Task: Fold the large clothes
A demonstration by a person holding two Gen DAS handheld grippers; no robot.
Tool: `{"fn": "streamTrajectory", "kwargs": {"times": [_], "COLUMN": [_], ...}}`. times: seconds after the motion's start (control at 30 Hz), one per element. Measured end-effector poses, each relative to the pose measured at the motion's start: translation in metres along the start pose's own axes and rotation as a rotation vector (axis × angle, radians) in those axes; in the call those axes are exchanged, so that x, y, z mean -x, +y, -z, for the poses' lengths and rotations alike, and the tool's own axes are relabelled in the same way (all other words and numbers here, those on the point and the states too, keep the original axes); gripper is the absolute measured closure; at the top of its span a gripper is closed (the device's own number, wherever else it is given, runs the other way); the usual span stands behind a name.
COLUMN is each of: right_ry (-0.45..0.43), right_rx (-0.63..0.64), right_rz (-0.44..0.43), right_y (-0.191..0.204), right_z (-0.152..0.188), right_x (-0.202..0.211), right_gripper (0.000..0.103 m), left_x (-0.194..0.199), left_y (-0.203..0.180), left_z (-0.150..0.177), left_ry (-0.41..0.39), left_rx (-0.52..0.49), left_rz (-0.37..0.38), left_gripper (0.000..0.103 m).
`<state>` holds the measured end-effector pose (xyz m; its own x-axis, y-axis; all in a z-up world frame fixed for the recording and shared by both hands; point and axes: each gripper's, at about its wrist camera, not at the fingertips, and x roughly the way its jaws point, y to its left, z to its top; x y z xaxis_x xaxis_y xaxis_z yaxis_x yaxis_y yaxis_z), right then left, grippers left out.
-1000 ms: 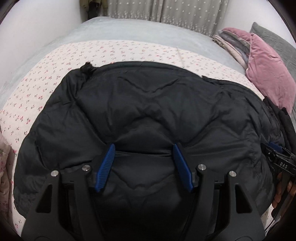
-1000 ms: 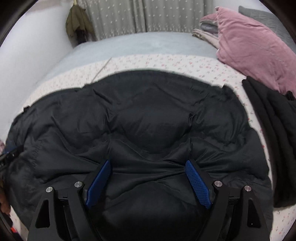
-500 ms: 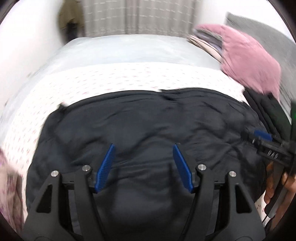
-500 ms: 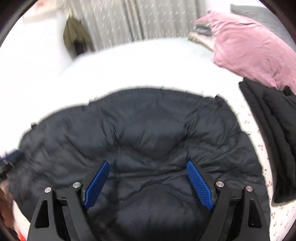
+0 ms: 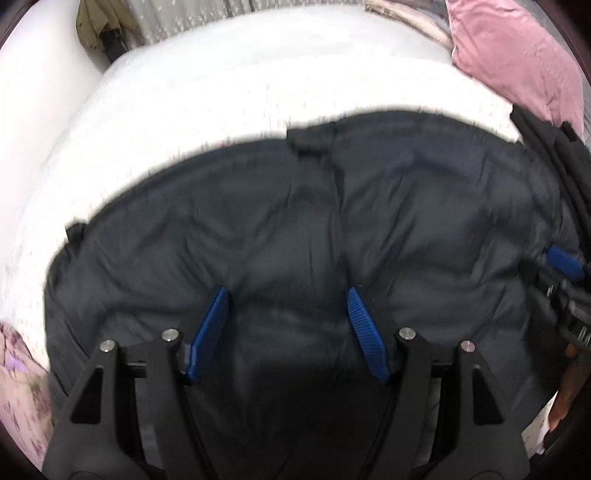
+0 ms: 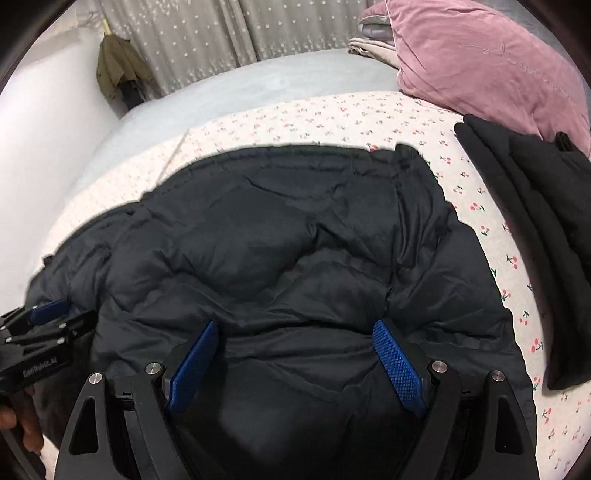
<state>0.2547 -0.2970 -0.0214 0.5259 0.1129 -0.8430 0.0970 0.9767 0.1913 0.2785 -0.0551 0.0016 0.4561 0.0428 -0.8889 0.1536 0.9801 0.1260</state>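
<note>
With both sets of jaws open over the jacket [image 6: 295, 258] on the bed [image 6: 332, 110], we judged it best to pinch the near hem evenly and fold it far.

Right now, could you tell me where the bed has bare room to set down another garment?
Free: the grey blanket beyond the black jacket, up to the curtain, and a cherry-print sheet strip between them. Crowded: the right side, with folded black clothes and pink pillow.

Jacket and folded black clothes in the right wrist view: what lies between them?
Only a bare strip of cherry-print sheet separates the jacket from the folded black clothes; the right wrist view shows it.
</note>
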Motion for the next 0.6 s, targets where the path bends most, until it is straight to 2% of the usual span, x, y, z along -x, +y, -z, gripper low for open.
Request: {"fn": "streamTrajectory", "kwargs": {"times": [0.1, 0.17, 0.23, 0.27, 0.33, 0.47, 0.6], "right_ry": [-0.012, -0.011, -0.002, 0.004, 0.016, 0.023, 0.026], "right_rx": [-0.021, -0.026, -0.030, -0.031, -0.028, 0.004, 0.004], "right_rz": [-0.028, -0.028, -0.023, -0.021, -0.024, 0.009, 0.007], "right_y": [-0.002, -0.005, -0.007, -0.008, -0.010, -0.005, -0.004], "right_z": [0.001, 0.001, 0.001, 0.001, 0.001, 0.002, 0.005], "right_x": [0.006, 0.006, 0.003, 0.001, -0.004, -0.010, -0.010], "right_gripper": [0.016, 0.016, 0.016, 0.016, 0.016, 0.016, 0.016], "left_x": [-0.001, -0.022, -0.055, -0.067, -0.079, -0.081, -0.054], "left_y": [-0.002, 0.002, 0.000, 0.000, 0.001, -0.005, 0.013], "left_z": [-0.027, -0.040, -0.043, -0.042, -0.040, -0.044, -0.042], "left_ry": [-0.021, 0.020, 0.114, 0.135, 0.127, 0.128, 0.102], "left_rx": [0.013, 0.029, 0.032, 0.036, 0.052, 0.038, 0.098], "left_rz": [-0.021, -0.026, -0.055, -0.071, -0.102, -0.116, -0.044], "left_gripper": [0.034, 0.034, 0.034, 0.034, 0.033, 0.033, 0.033]}}
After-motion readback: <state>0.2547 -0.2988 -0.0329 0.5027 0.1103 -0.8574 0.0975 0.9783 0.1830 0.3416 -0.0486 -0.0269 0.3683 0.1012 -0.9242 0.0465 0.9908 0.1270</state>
